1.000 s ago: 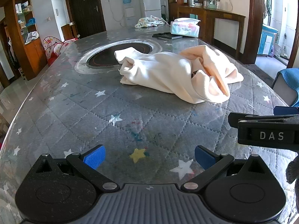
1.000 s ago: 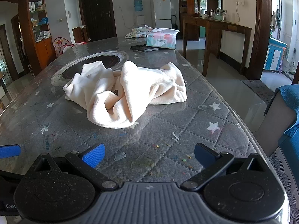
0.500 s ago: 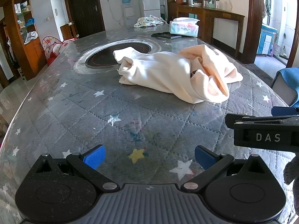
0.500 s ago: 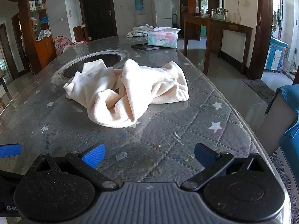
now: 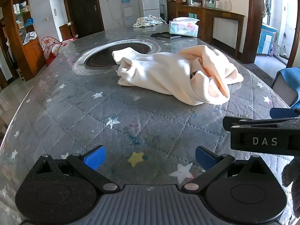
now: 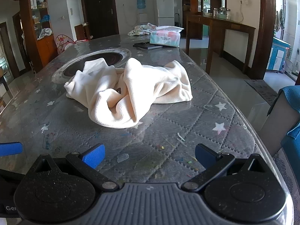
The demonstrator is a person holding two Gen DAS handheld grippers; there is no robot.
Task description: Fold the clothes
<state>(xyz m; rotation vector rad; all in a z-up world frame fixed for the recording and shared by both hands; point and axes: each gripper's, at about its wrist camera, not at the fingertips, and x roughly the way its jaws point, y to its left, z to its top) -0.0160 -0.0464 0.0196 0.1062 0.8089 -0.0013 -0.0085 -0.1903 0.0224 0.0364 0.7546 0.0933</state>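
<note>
Cream garment (image 5: 174, 75) crumpled in heap mid-table (image 5: 78, 116), far end overlapping round inset cooktop (image 5: 105, 56). Left gripper (image 5: 149, 156) fingers spread wide, empty, above table near edge, well short of garment. Right gripper (image 6: 149, 154) same: wide, empty, garment ahead. Tissue box (image 6: 165, 37) and dark flat item, maybe book (image 6: 147, 45), at far end.

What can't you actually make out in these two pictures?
- Cream garment: crumpled in both views, so its type and the dark patch in its folds are unclear.
- Tissue box: print too small.
- Right gripper: in the left view, cut off by the frame edge.
- Blue cloth: cut off at the right edge.
</note>
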